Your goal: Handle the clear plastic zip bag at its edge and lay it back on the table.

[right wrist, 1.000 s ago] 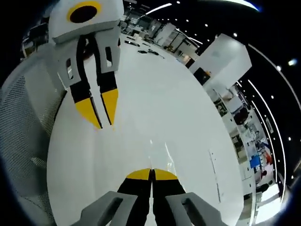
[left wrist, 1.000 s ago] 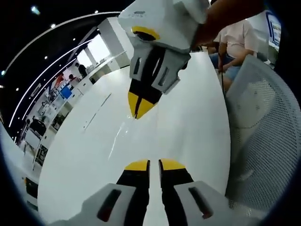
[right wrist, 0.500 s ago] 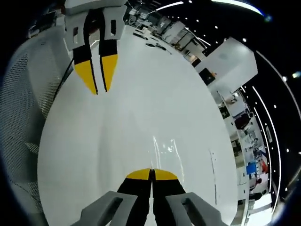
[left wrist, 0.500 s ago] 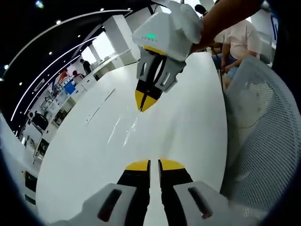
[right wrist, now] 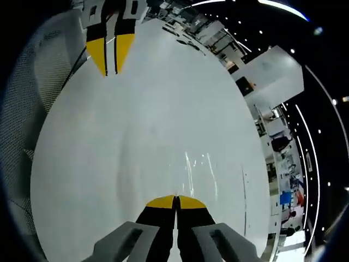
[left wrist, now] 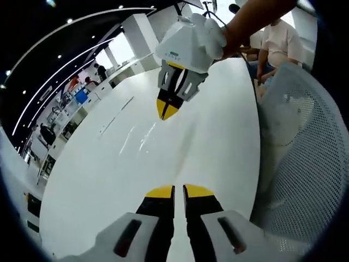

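**Both claws clenched, bag flat on the table between them**

The clear plastic zip bag point(left wrist: 140, 143) shows as no more than faint bright creases on the white table point(left wrist: 92, 185); in the left gripper view it lies centre-left, above my left gripper point(left wrist: 173, 191) and below my right gripper point(left wrist: 166, 111), which hangs in the upper middle; in the right gripper view the same glints point(right wrist: 199, 165) sit just above my right gripper point(right wrist: 175, 202) at the bottom edge, with my left gripper point(right wrist: 110, 53) well apart at the upper left; the bag's outline is too faint to trace.

My right jaws are pressed tip to tip; my left jaws leave only a hairline slit; I cannot make out any film pinched in either pair.

A mesh chair point(left wrist: 305, 142) fills the right of the left gripper view.

Against a second ago, each claw looks smaller and higher in the other's view, so the two have drawn apart; both were clenched then as well.
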`<control>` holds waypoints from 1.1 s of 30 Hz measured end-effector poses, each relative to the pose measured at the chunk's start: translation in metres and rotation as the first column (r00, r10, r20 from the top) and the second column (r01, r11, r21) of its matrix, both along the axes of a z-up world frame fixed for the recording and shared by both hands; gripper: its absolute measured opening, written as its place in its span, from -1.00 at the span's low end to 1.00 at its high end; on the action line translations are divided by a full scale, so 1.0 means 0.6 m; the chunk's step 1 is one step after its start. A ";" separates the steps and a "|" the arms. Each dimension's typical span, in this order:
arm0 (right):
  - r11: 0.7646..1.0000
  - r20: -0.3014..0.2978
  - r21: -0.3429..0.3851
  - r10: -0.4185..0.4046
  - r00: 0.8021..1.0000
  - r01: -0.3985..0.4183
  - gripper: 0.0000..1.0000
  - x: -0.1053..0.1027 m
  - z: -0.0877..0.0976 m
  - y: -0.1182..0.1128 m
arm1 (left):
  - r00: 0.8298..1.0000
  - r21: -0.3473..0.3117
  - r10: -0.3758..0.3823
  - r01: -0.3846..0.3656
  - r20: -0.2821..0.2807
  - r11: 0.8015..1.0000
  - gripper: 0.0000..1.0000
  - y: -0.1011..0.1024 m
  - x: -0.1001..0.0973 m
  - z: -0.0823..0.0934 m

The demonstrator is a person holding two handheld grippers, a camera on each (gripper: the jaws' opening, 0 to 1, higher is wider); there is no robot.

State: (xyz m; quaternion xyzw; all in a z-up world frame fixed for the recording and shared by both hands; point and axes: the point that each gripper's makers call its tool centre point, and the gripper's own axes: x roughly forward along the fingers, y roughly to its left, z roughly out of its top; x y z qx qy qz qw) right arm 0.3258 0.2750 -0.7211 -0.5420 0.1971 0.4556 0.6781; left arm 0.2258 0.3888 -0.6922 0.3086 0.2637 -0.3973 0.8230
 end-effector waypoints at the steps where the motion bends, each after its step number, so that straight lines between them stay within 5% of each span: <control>1: 1.000 -0.002 -0.004 -0.005 1.000 0.005 -1.00 0.003 -0.002 -0.001 | 1.000 0.001 0.003 -0.003 -0.001 1.000 -0.93 0.002 0.000 0.001; 19: 0.976 -0.128 0.100 -0.180 0.975 0.193 -1.00 0.030 -0.028 0.012 | 0.999 -0.016 0.034 -0.034 -0.003 0.999 -0.94 0.002 -0.005 0.009; 33: 0.943 -0.288 0.202 -0.200 0.936 0.264 -0.66 -0.013 -0.033 0.023 | 0.999 -0.034 0.045 -0.046 -0.015 0.998 -0.94 0.004 -0.002 0.002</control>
